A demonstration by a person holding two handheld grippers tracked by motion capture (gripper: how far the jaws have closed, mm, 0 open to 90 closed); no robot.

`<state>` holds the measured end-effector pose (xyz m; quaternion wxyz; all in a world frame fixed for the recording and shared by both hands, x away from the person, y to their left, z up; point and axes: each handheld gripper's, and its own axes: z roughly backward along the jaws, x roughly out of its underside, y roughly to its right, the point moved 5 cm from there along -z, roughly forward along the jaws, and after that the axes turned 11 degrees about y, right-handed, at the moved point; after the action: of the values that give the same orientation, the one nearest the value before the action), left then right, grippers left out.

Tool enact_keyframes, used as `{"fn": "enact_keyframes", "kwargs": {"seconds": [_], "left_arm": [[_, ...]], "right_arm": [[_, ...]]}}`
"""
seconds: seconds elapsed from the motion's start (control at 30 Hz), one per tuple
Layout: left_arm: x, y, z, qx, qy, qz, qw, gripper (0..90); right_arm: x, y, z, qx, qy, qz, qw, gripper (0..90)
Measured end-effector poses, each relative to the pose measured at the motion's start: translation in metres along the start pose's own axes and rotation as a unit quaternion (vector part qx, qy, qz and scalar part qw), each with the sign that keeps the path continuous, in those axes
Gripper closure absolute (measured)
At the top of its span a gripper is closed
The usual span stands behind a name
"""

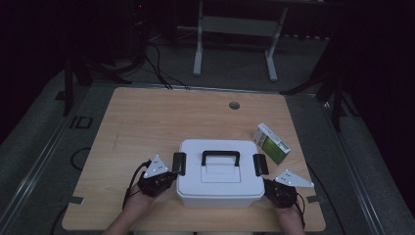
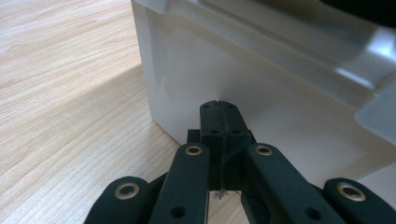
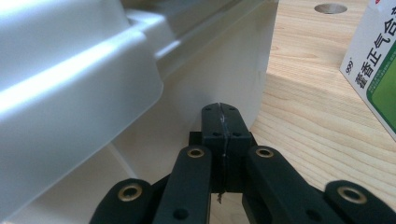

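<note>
On the left, the left gripper (image 1: 161,177) sits low beside the white storage box (image 1: 215,188), its fingers (image 2: 210,122) pressed fully together with nothing between them; in the left gripper view their joined tips point at the lower part of the box's left side wall, close to it, though contact cannot be told for sure. Just ahead of and above these fingers, the left black latch (image 1: 179,163) lies folded against the lid's edge, so that side looks fastened. In the middle, between the two pairs of fingers, the box stands on the wooden surface (image 1: 147,122) near the person's edge, lid on, its black handle (image 1: 220,157) lying flat on top. To the right, the right black latch (image 1: 260,164) also looks clipped down, and the right gripper (image 1: 276,190) mirrors the left one: fingers (image 3: 215,122) shut tight on nothing, aimed at the lower right side wall of the box. Beyond and to the right of these fingers, a green and white carton (image 1: 270,143) rests on the surface, apart from the box. As a judgement, the work is at its start: the grippers bracket the box, but neither latch is released, the lid is not lifted, and the carton is still outside.
</note>
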<state>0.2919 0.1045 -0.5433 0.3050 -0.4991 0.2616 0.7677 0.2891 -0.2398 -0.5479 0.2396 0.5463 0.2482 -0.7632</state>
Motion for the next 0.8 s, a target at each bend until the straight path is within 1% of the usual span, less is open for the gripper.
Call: {"fn": "enact_keyframes", "kwargs": {"seconds": [0.03, 0.13, 0.23, 0.3, 0.37, 0.4, 0.47, 0.5, 0.53, 0.57, 0.6, 0.63, 0.67, 0.7, 0.73, 0.77, 0.8], "left_arm": [[0.0, 0.0, 0.0, 0.001, 0.0, 0.002, 1.0, 90.0], [0.0, 0.0, 0.0, 0.001, 0.0, 0.0, 1.0, 90.0], [0.0, 0.0, 0.0, 0.002, 0.001, 0.004, 1.0, 90.0], [0.0, 0.0, 0.0, 0.001, 0.002, 0.0, 1.0, 90.0], [0.0, -0.001, 0.0, 0.004, 0.002, 0.002, 1.0, 90.0], [0.0, -0.001, 0.0, 0.004, 0.001, -0.002, 1.0, 90.0], [0.001, -0.002, 0.0, 0.004, -0.005, -0.001, 1.0, 90.0], [0.001, -0.003, -0.001, 0.003, -0.01, 0.002, 0.9999, 90.0], [0.002, -0.004, -0.002, 0.0, -0.013, 0.003, 0.9999, 89.7], [0.003, -0.006, -0.002, -0.003, -0.015, 0.007, 0.9999, 88.8], [0.003, -0.009, -0.001, -0.006, -0.017, 0.014, 0.9997, 86.0], [0.004, -0.012, -0.001, -0.012, -0.024, 0.018, 0.9995, 82.0], [0.005, -0.014, 0.0, -0.013, -0.029, 0.021, 0.9993, 79.9], [0.006, -0.016, 0.001, -0.014, -0.035, 0.026, 0.999, 79.9], [0.006, -0.019, 0.002, -0.016, -0.039, 0.029, 0.9987, 79.1], [0.006, -0.019, 0.002, -0.016, -0.039, 0.029, 0.9987, 75.0], [0.008, -0.024, 0.004, -0.019, -0.045, 0.037, 0.9981, 75.0]], "right_arm": [[0.0, 0.0, 0.0, 0.0, 0.0, 0.003, 1.0, 90.0], [0.0, 0.0, 0.0, 0.0, 0.001, 0.001, 1.0, 90.0], [0.0, 0.0, 0.0, 0.0, 0.003, 0.001, 1.0, 90.0], [0.0, 0.0, 0.0, 0.001, 0.005, 0.003, 1.0, 90.0], [0.001, 0.0, 0.0, 0.002, 0.006, 0.003, 1.0, 90.0], [0.001, 0.0, 0.0, 0.002, 0.005, 0.002, 1.0, 90.0], [0.001, 0.001, 0.001, 0.002, 0.005, 0.004, 1.0, 90.0], [0.001, 0.002, 0.001, 0.001, 0.006, 0.002, 1.0, 86.1], [0.001, 0.003, 0.001, 0.007, 0.009, 0.0, 0.9999, 79.9], [0.002, 0.006, 0.001, 0.01, 0.01, -0.005, 0.9999, 76.1], [0.003, 0.009, 0.001, 0.013, 0.008, -0.01, 0.9998, 74.2], [0.004, 0.011, 0.002, 0.02, 0.007, -0.009, 0.9997, 71.3], [0.004, 0.013, 0.003, 0.024, 0.006, -0.012, 0.9996, 69.8], [0.005, 0.016, 0.003, 0.026, 0.006, -0.015, 0.9995, 66.7], [0.005, 0.018, 0.005, 0.031, 0.007, -0.015, 0.9994, 66.0], [0.005, 0.018, 0.005, 0.031, 0.007, -0.015, 0.9994, 66.0], [0.006, 0.019, 0.006, 0.034, 0.007, -0.016, 0.9993, 64.1]]}}
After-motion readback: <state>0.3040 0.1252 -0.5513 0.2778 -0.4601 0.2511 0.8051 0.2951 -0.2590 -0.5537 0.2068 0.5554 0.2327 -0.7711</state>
